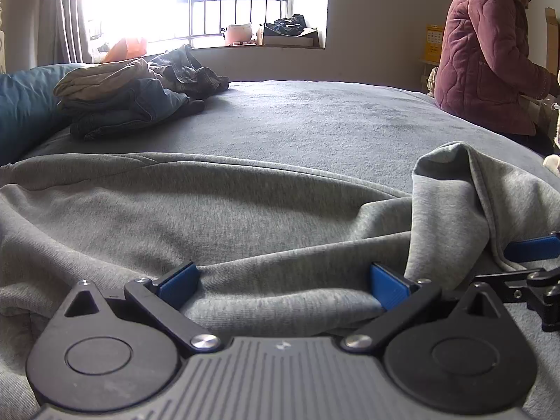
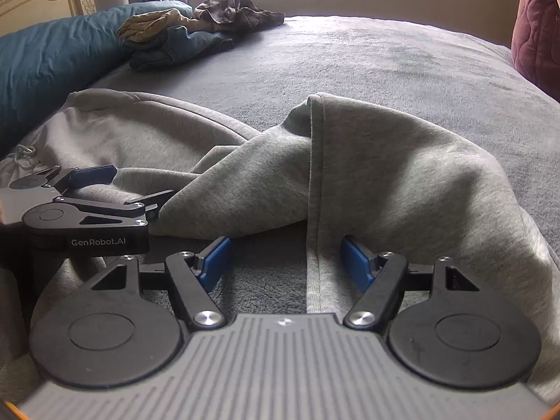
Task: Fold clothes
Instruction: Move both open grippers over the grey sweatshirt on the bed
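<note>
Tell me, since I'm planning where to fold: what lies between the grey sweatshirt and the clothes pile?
Only bare grey bedspread between grey sweatshirt and clothes pile, in both wrist views.

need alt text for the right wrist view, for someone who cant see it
The right tongs, jaws open, sit low over a rumpled grey sweatshirt on a grey bedspread, a seamed edge of the fabric running between the blue pads without being pinched. The left tongs rest on the sweatshirt at left; a heap of unfolded clothes lies by a teal pillow behind.

Blown-out daylight from the window [image 1: 206, 3], soft shadows in the grey garment [image 1: 210, 210] folds, fisheye bending at edges
</note>
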Demonstrator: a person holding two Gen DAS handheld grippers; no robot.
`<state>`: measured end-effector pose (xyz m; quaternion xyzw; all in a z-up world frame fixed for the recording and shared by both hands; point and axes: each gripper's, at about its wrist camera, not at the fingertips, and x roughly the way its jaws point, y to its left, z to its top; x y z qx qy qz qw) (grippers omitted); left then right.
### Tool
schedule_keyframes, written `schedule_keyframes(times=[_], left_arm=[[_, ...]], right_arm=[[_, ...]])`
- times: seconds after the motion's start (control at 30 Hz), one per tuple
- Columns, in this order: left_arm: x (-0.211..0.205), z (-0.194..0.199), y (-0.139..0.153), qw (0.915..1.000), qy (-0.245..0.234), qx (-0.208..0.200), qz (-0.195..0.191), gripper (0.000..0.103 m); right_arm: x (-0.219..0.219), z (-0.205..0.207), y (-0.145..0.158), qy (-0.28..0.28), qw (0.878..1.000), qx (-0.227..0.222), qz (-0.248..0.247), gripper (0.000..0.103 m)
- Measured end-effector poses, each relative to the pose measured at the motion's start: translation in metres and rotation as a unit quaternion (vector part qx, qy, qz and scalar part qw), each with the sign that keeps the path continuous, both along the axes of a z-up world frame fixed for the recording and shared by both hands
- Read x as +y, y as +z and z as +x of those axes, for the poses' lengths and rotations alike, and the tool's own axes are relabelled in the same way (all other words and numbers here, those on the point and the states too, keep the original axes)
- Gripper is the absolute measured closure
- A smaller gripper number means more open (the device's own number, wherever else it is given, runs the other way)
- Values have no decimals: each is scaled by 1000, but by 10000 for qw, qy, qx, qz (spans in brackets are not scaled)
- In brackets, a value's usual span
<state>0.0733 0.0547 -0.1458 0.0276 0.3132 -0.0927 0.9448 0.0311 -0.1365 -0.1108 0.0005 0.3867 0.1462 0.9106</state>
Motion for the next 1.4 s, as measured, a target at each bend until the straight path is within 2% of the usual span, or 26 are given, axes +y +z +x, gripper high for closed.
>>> schedule_keyframes(times=[0.27,0.5,1.4], left_arm=[[1,0,-1,10000,-4,-7,4,0],[1,0,-1,10000,-1,-12,6,0],[1,0,-1,10000,1,-15,8,0]], right_arm=[[2,-3,-2,-77,9999,77,16,27],[11,-5,-6,-44,9997,22,-223,20],[13,-5,-7,51,9996,9,-291,17]])
